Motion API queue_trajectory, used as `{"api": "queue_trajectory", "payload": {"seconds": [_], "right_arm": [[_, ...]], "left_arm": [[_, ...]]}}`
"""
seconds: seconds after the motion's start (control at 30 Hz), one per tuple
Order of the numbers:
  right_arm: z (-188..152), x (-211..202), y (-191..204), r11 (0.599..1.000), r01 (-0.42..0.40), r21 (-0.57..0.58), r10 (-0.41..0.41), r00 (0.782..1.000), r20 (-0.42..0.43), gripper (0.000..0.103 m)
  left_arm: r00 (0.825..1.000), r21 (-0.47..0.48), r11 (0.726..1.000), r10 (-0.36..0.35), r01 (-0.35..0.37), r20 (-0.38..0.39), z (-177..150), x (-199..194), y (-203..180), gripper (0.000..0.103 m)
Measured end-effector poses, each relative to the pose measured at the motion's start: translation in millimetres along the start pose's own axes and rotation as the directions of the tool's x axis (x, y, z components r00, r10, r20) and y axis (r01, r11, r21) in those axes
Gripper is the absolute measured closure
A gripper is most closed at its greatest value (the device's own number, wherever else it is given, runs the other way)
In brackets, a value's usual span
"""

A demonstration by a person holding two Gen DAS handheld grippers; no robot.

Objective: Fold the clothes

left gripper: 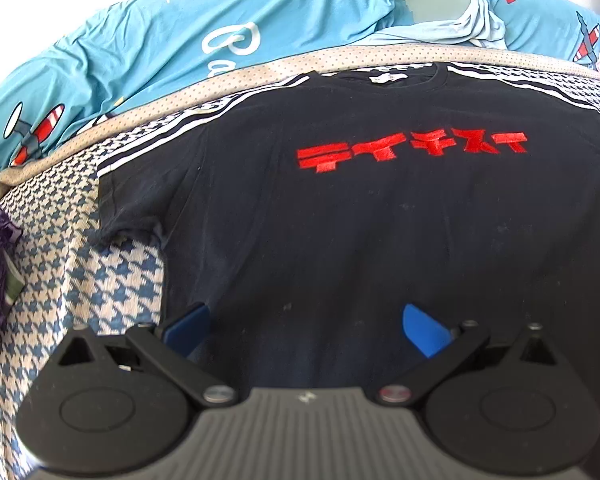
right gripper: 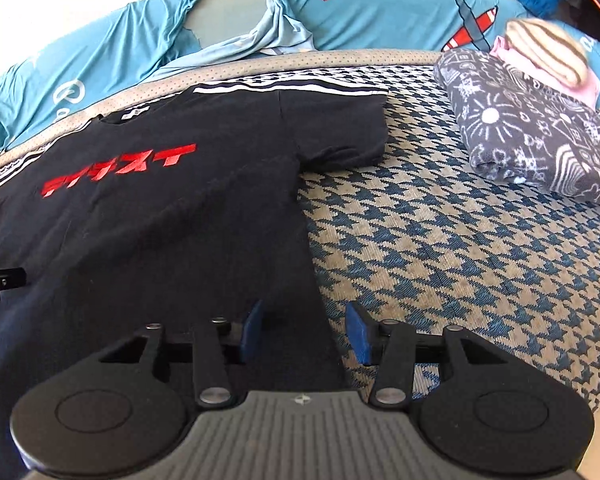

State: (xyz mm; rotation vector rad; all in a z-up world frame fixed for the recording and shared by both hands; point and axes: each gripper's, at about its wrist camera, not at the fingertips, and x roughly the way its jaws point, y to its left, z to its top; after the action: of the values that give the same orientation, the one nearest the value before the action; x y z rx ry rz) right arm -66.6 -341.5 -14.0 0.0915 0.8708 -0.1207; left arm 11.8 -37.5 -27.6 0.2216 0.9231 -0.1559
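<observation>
Houndstooth blue-and-beige woven bed cover [right gripper: 460,248] bearing a flat black cotton T-shirt with red lettering [left gripper: 340,220]. Shirt's lower body lies between the wide-open jaws of the left gripper [left gripper: 306,328]; its side hem lies between the right gripper [right gripper: 304,330] jaws, parted, not pinching.
</observation>
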Motion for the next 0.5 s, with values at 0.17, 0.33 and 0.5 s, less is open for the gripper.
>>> {"api": "queue_trajectory", "payload": {"seconds": [0.17,0.33,0.5], "right_arm": [[-4,-1,1,0.999,0.029,-0.023,-0.028,0.999,0.030,0.092],[-10,-10,-4,0.999,0.038,0.026,-0.039,0.998,0.052,0.100],[-20,-20,-7,0.998,0.042,0.051,-0.045,0.997,0.055,0.101]], "left_arm": [[1.000,-0.042,0.999,-0.022,0.022,-0.013,-11,-4,2,0.000],[1.000,-0.048,0.998,-0.027,0.027,-0.004,-21,-12,0,0.000],[0.999,-0.053,0.998,-0.036,0.036,-0.003,-29,-20,-1,0.000]]}}
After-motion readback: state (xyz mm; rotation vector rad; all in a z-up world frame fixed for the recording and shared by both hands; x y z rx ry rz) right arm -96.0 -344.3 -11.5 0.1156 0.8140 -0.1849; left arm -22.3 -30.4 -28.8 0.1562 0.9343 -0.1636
